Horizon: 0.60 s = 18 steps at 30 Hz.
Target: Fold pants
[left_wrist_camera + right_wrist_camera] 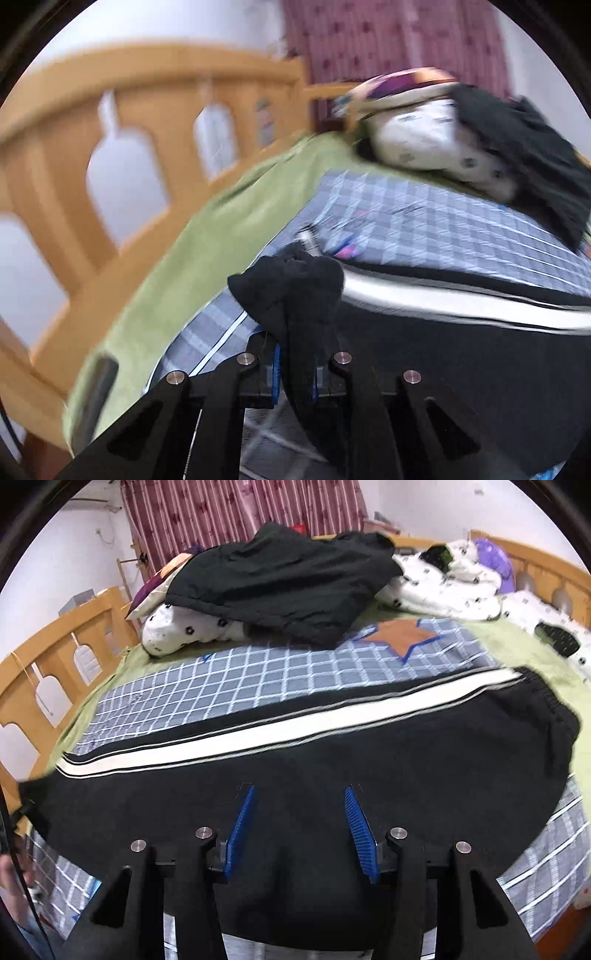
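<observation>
Black pants (332, 768) with a white side stripe lie spread across the checked blanket (258, 672) on the bed, waistband at the right, leg ends at the left. My left gripper (295, 369) is shut on a bunched black leg end (291, 291) of the pants and holds it lifted above the blanket; the view is blurred. The pants stretch away to the right in the left wrist view (461, 332). My right gripper (299, 830) is open, its blue pads (240, 830) apart, hovering over the middle of the pants with nothing between them.
A wooden bed rail (110, 166) runs along the left side. A second black garment (288, 587) lies on white spotted pillows (184, 627) at the bed's far end. More white bedding (461, 587) is heaped at the far right. Red curtains (240, 513) hang behind.
</observation>
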### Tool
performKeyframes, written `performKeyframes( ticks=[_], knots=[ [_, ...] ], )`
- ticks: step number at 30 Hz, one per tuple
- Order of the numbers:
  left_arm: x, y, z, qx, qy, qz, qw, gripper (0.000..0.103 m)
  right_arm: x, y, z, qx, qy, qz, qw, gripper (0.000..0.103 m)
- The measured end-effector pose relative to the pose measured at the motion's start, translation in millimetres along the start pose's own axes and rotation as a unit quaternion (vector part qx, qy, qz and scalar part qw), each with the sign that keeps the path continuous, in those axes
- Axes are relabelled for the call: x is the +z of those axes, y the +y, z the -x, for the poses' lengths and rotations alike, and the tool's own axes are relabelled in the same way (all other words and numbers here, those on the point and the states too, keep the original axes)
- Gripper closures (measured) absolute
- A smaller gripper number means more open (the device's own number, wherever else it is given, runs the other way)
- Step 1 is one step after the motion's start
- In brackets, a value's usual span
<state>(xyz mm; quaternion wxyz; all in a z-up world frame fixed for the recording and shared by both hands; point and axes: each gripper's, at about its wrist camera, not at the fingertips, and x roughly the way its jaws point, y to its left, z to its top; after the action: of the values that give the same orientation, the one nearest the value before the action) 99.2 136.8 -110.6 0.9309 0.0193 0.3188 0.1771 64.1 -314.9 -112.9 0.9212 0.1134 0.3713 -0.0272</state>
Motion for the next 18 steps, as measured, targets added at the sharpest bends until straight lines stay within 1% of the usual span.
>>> performKeyframes(
  ticks=[2, 4, 5, 6, 8, 10, 11, 12, 14, 16, 18],
  knots=[
    [13, -34, 31, -0.023, -0.039, -0.043, 0.9981, 0.092, 2, -9, 8, -0.013, -0.017, 0.007, 1.0, 0.053],
    [19, -69, 59, -0.05, -0.07, -0.078, 0.9932, 0.092, 3, -22, 17, -0.036, -0.039, 0.011, 0.999, 0.053],
    [23, -96, 73, -0.075, -0.082, -0.1, 0.9887, 0.092, 3, -27, 20, -0.042, -0.045, 0.011, 0.998, 0.053],
    [23, -117, 83, -0.099, -0.086, -0.116, 0.9845, 0.092, 3, -39, 24, -0.054, -0.053, 0.01, 0.997, 0.053],
    [20, -157, 99, -0.138, -0.086, -0.145, 0.976, 0.092, 2, -57, 29, -0.071, -0.062, 0.002, 0.996, 0.053],
    [10, -204, 112, -0.174, -0.093, -0.176, 0.9644, 0.092, 2, -82, 33, -0.083, -0.068, -0.017, 0.994, 0.053],
    [0, -230, 120, -0.192, -0.097, -0.196, 0.9565, 0.092, 0, -98, 37, -0.089, -0.071, -0.035, 0.993, 0.053],
    [-10, -252, 125, -0.212, -0.095, -0.212, 0.9494, 0.093, -2, -111, 39, -0.092, -0.075, -0.05, 0.992, 0.053],
    [-31, -287, 130, -0.253, -0.073, -0.231, 0.9368, 0.093, -6, -133, 43, -0.095, -0.079, -0.075, 0.989, 0.053],
    [-61, -326, 135, -0.3, -0.028, -0.24, 0.9228, 0.093, -12, -156, 49, -0.094, -0.081, -0.106, 0.987, 0.053],
    [-95, -361, 137, -0.321, 0.008, -0.26, 0.9105, 0.093, -16, -171, 52, -0.094, -0.081, -0.121, 0.985, 0.053]
  ],
)
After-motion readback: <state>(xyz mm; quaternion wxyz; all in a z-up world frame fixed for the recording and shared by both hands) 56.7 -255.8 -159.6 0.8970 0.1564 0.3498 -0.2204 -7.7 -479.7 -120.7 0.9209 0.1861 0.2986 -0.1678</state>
